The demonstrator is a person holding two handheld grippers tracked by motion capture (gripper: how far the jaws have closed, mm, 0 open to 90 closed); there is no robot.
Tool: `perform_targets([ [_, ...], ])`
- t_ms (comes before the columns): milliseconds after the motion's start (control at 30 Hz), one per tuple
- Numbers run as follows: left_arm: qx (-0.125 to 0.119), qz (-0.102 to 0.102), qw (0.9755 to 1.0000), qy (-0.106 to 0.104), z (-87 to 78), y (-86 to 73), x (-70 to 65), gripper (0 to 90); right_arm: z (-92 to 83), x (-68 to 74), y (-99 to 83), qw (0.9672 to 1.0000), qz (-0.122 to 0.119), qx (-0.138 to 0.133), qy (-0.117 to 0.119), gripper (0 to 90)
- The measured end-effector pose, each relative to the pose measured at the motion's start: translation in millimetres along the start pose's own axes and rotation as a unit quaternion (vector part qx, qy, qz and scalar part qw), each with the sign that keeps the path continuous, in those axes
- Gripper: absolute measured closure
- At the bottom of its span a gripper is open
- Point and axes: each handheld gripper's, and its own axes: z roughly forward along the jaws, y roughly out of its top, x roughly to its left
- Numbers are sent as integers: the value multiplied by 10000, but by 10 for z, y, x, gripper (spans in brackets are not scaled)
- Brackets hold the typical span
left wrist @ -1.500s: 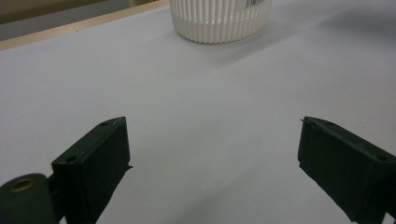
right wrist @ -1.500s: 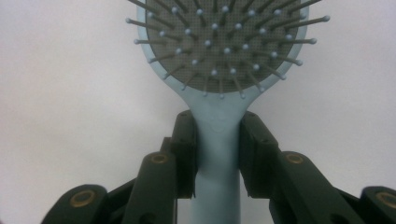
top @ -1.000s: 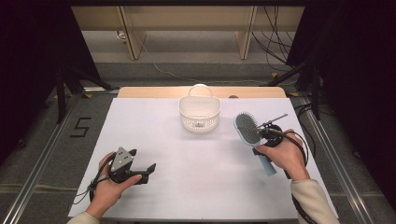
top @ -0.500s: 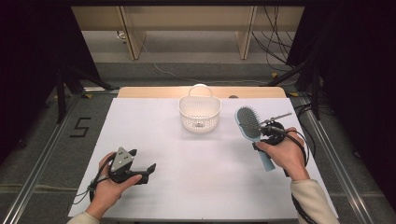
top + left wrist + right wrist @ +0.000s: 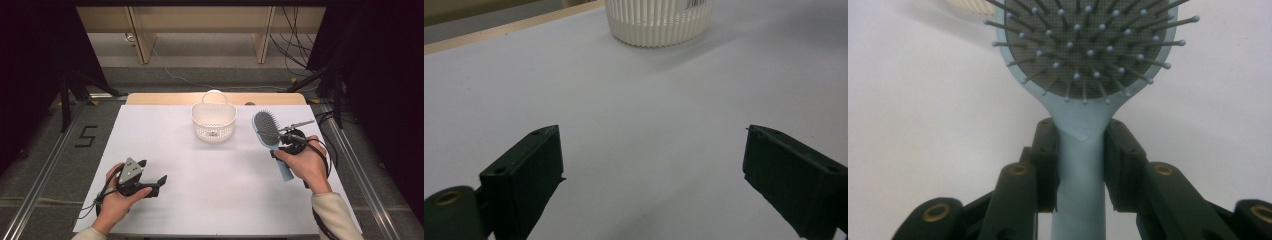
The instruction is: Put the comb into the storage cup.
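On the white table (image 5: 210, 200) there is one light-blue hairbrush (image 5: 270, 137), one white slatted basket (image 5: 213, 121), and two grippers, one in each of the person's hands. The hairbrush is at the right side of the table, to the right of the basket and apart from it. Its long axis runs roughly from near to far, head toward the far edge, handle end toward the person, bristles facing up. The right gripper (image 5: 1080, 160) clamps the handle just below the head, jaws pressed on both sides. The right hand (image 5: 306, 165) wraps that gripper, forearm coming in from the bottom right. The left gripper (image 5: 651, 175) sits low at the near left in the left hand (image 5: 117, 200), jaws spread wide with nothing between them, pointing toward the basket
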Motion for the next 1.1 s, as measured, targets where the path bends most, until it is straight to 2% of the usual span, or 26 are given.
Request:
perform_targets([
  [633,-2,-2,10000,4,-1,1,1,88,-59,-10,23,9992,17,-407,-29,703],
  [1100,-2,-3,10000,-1,0,0,0,88,-93,-11,38,9973,-73,-728,-39,703],
])
